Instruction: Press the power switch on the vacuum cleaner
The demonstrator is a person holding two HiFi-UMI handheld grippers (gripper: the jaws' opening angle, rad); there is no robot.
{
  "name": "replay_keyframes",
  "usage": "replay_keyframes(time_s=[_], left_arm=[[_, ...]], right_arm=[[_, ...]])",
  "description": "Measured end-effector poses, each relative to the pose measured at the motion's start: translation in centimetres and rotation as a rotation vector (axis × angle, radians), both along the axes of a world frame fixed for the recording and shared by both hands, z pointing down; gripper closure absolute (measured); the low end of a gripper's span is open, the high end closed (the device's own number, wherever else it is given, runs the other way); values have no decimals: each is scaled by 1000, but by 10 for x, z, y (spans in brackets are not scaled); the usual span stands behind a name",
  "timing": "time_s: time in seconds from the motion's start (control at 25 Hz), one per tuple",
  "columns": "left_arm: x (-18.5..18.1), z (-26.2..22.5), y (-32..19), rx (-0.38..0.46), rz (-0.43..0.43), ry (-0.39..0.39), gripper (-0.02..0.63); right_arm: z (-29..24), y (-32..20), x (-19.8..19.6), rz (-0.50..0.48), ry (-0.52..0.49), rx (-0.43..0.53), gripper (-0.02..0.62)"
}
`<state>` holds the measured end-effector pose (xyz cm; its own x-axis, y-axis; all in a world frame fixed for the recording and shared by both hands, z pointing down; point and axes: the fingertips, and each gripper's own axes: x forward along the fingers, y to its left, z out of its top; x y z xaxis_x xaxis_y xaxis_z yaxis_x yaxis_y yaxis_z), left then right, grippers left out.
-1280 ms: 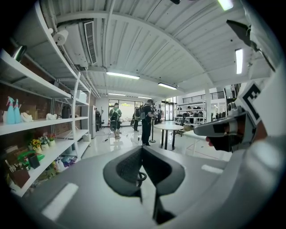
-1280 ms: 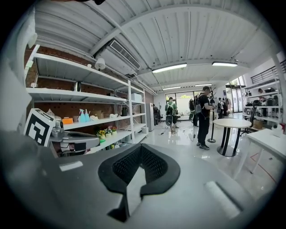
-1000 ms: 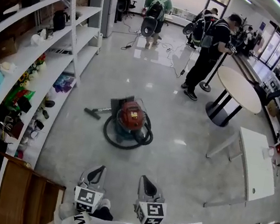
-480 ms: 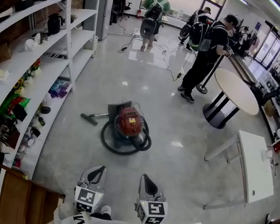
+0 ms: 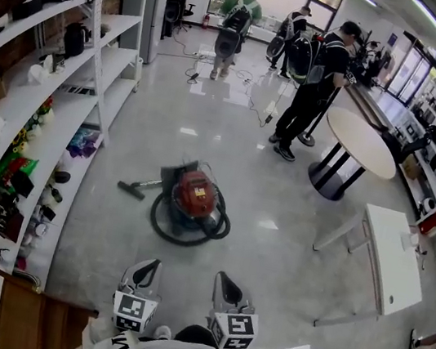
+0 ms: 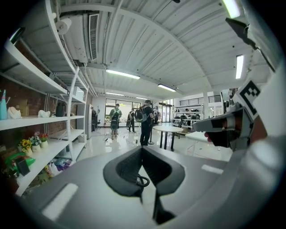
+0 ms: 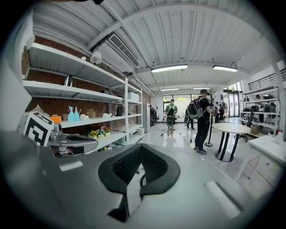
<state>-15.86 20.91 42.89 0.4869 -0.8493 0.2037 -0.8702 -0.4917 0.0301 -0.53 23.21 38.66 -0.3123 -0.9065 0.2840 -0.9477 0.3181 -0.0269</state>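
Note:
The vacuum cleaner (image 5: 196, 193) is a red canister on the grey floor, ringed by its dark hose (image 5: 161, 226), with the floor nozzle (image 5: 128, 189) lying to its left. Both grippers are held side by side low in the head view, well short of the vacuum and pointing towards it. My left gripper (image 5: 144, 268) (image 6: 142, 149) has its jaws together with nothing between them. My right gripper (image 5: 226, 281) (image 7: 141, 146) is likewise shut and empty. No switch can be made out at this distance.
White shelving (image 5: 62, 114) with small items runs along the left, with a wooden cabinet (image 5: 29, 316) near me. A white rectangular table (image 5: 390, 256) and a round table (image 5: 360, 139) stand on the right. Several people (image 5: 313, 78) with backpacks stand at the back.
The view has advanced slightly, so the vacuum cleaner sits a little lower and nearer in the head view. Both grippers keep their place and stay shut.

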Motion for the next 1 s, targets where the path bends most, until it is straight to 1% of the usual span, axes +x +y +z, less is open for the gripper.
replay_keyframes(time_s=[0.2,0.44,0.6,0.72,1.0], left_arm=[[5,3,-4,-12,7,2,606],[-2,4,-20,1,-8,-10,606],[1,12,-26,8,-6,-14,606],[3,10,-33,-10,-15,-27,606],[18,8,-57,-29,-14,-23,606]], right_arm=[[3,-6,6,16,1,-8,595],[3,-24,5,14,-13,-2,595],[6,-36,9,14,-25,-1,595],[9,-43,12,14,-31,-5,595],[14,-69,25,13,-34,-22,595]])
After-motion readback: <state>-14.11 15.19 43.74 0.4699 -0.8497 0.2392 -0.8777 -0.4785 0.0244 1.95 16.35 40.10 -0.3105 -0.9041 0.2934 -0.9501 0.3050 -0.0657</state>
